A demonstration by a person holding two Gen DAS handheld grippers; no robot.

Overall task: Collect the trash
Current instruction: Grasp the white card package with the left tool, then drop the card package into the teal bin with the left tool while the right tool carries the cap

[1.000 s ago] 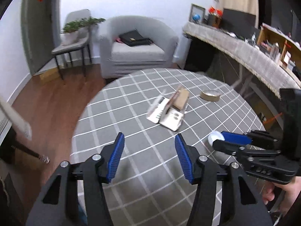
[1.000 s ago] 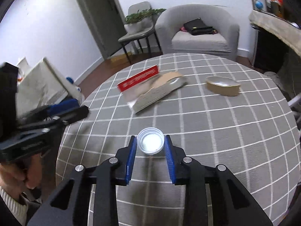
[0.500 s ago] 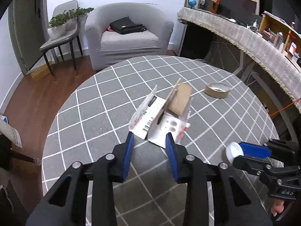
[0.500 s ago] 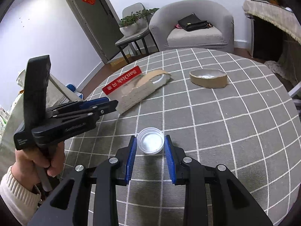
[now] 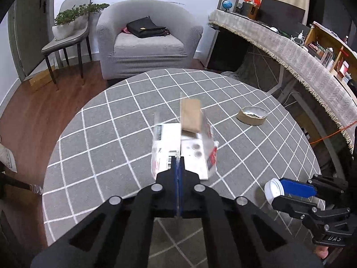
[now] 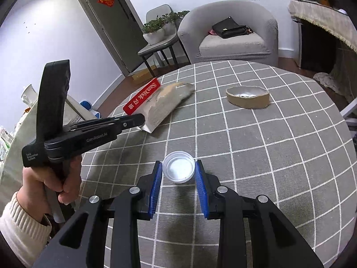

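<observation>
- On the checked worktop [image 5: 107, 138], the left hand-held gripper [image 5: 178, 169] is clamped onto the clear packet [image 5: 185, 147].
- The right hand-held gripper [image 6: 178, 178] pinches a white cap [image 6: 178, 169]; a foil-lined cardboard ring [image 6: 247, 97] sits apart.

The left gripper [image 5: 178, 167] has its blue pads pressed together on the near edge of a clear plastic package [image 5: 185, 143], which lies on the round table [image 5: 107, 138] covered in grey cloth with white grid lines. The package holds a white card with a barcode and a brown cardboard piece standing up at its far end. To the right of the package, apart from it, sits a shallow brown paper dish [image 5: 252, 115]. Nearer and further right of the package, the right gripper [image 5: 279, 192] clamps a white bottle cap [image 5: 274, 189]. Beyond the table stands a grey armchair [image 5: 147, 38] with a black bag [image 5: 145, 27] on its seat.
</observation>
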